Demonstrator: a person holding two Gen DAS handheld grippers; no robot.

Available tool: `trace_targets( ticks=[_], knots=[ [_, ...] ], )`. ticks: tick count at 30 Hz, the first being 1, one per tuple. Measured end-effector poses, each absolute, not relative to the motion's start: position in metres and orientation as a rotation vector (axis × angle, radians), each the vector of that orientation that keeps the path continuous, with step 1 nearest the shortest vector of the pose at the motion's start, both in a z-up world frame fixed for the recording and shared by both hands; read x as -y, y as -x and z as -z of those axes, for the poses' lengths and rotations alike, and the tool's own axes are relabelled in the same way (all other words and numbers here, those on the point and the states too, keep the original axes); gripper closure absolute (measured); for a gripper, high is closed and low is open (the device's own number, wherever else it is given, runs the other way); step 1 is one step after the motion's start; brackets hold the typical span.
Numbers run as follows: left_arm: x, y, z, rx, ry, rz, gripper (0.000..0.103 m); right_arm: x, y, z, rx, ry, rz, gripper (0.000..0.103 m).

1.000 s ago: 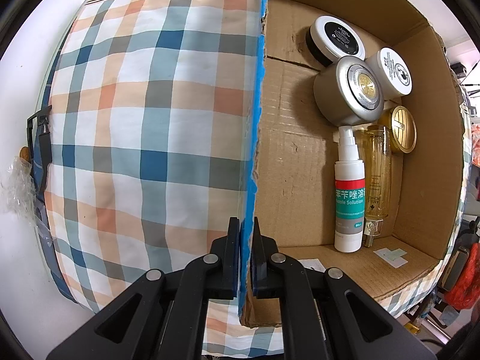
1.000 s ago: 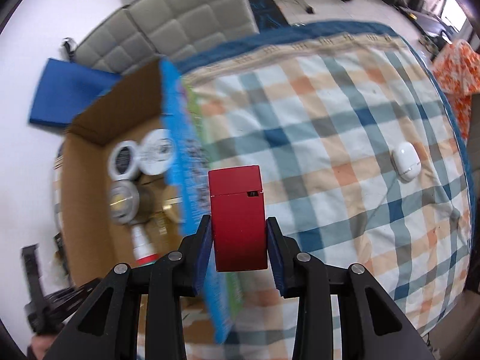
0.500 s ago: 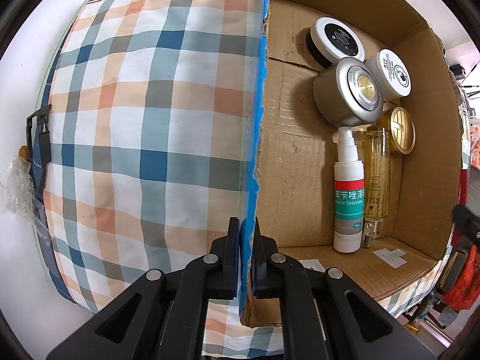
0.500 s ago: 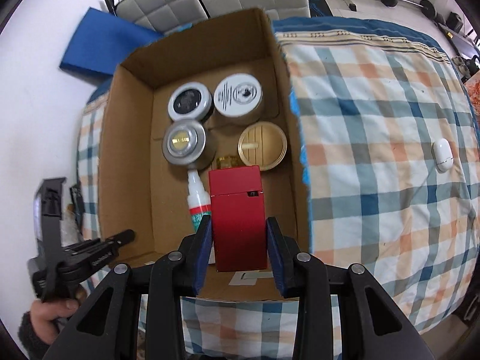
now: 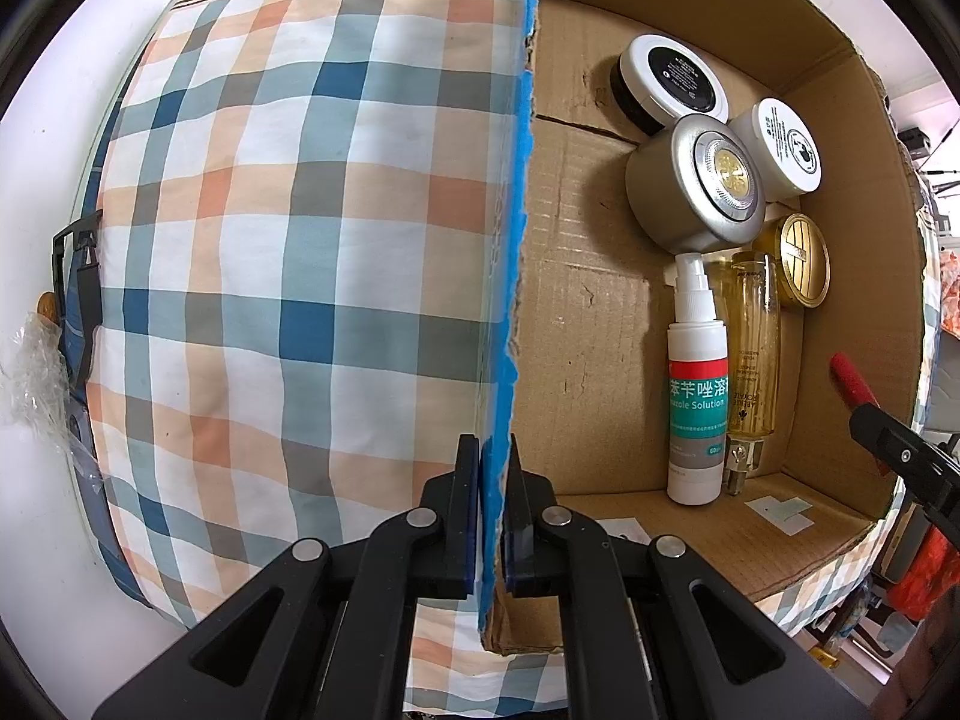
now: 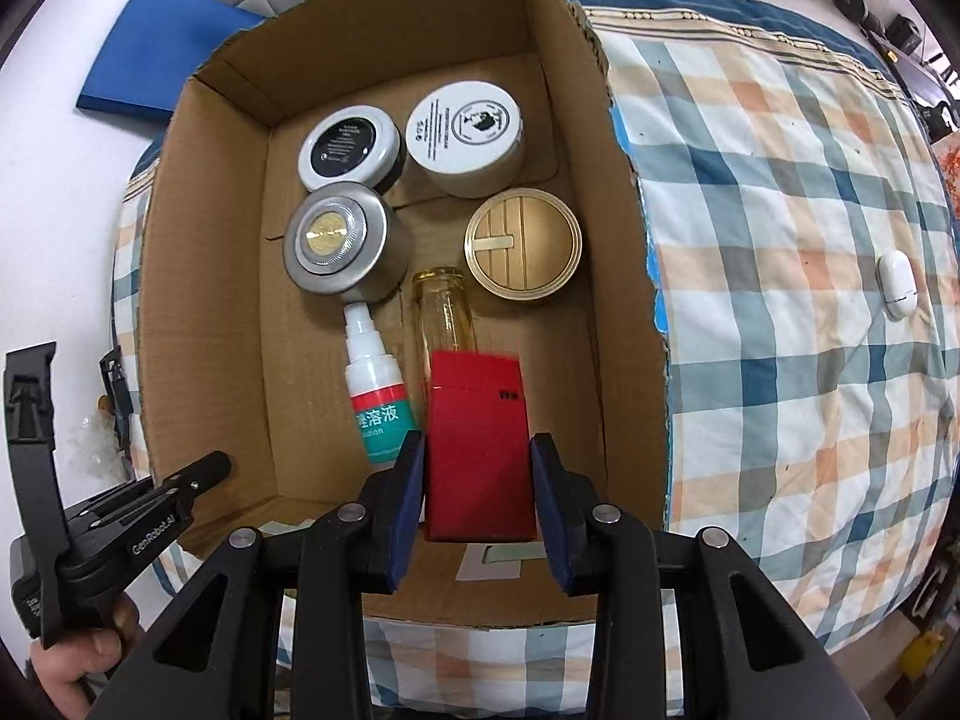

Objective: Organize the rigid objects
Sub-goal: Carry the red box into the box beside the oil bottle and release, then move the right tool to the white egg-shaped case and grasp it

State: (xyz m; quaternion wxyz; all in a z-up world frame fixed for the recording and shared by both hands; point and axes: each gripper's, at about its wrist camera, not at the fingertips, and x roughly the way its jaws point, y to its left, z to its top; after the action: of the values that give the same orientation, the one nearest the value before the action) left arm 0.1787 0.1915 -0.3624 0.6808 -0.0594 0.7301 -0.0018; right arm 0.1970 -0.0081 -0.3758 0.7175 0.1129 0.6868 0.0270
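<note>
A: What is each claw doing?

B: The left claw (image 5: 493, 510) is pinched narrow on the blue-edged wall of the cardboard box (image 5: 588, 324). The right claw (image 6: 478, 498) grips a red box (image 6: 478, 444) by its sides, over the box's near end; a small dark mark on its face is too blurred to read.

A: Any writing you can read?

B: The white spray bottle (image 5: 696, 396) lying on the box floor has a red and teal label with Chinese characters and, below them, letters ending in "azole Solution". The clear golden bottle (image 5: 753, 360) lies just beside it; its print is too small to read. The left claw's arm carries "GenRobot.AI" in the right wrist view.

A: And the jars?

B: Four stand at the far end: a black-topped jar (image 6: 350, 147), a white jar (image 6: 463, 131) with a round emblem and tiny text, a silver jar (image 6: 337, 241) with a gold centre, and a gold-lidded jar (image 6: 523, 252).

A: Outside the box?

B: The box sits on a checked bedspread (image 6: 780, 276), where a small white case (image 6: 897, 283) lies well apart.
</note>
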Motion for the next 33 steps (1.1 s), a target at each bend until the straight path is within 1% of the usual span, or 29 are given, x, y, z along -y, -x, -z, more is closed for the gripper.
trace_targets(
  ticks=[6, 7, 8, 9, 10, 11, 13, 15, 20, 22, 28, 33],
  knots=[
    [-0.192, -0.179, 0.364, -1.641, 0.131, 0.004, 0.099, 0.008, -0.2, 0.385, -1.551, -0.239, -0.043, 0.066],
    [-0.192, -0.179, 0.364, -1.642, 0.13, 0.003, 0.099, 0.009, -0.201, 0.387, -1.558, -0.247, -0.039, 0.062],
    [-0.191, -0.18, 0.364, -1.642, 0.129, 0.003, 0.099, 0.01, -0.201, 0.387, -1.562, -0.244, -0.03, 0.05],
    [-0.19, -0.18, 0.364, -1.642, 0.127, 0.002, 0.099, 0.009, -0.202, 0.387, -1.564, -0.236, -0.023, 0.042],
    [-0.19, -0.18, 0.364, -1.642, 0.127, 0.002, 0.099, 0.009, -0.202, 0.386, -1.56, -0.23, -0.023, 0.03],
    [-0.189, -0.18, 0.364, -1.643, 0.126, 0.001, 0.099, 0.01, -0.202, 0.385, -1.551, -0.241, -0.028, 0.028],
    [-0.189, -0.18, 0.365, -1.643, 0.127, 0.0, 0.099, 0.011, -0.202, 0.381, -1.541, -0.233, -0.028, 0.028],
    [-0.189, -0.18, 0.365, -1.642, 0.126, 0.0, 0.099, 0.012, -0.202, 0.378, -1.534, -0.226, -0.028, 0.025],
    [-0.189, -0.18, 0.365, -1.642, 0.128, -0.002, 0.099, 0.01, -0.201, 0.372, -1.527, -0.206, -0.026, 0.008],
    [-0.188, -0.18, 0.365, -1.642, 0.126, -0.004, 0.099, 0.006, -0.199, 0.367, -1.519, -0.189, -0.029, 0.004],
    [-0.188, -0.18, 0.365, -1.641, 0.128, -0.007, 0.099, -0.007, -0.195, 0.345, -1.462, -0.125, -0.037, 0.003],
    [-0.188, -0.18, 0.365, -1.641, 0.132, -0.009, 0.099, -0.007, -0.193, 0.331, -1.431, -0.13, -0.044, 0.003]
  ],
)
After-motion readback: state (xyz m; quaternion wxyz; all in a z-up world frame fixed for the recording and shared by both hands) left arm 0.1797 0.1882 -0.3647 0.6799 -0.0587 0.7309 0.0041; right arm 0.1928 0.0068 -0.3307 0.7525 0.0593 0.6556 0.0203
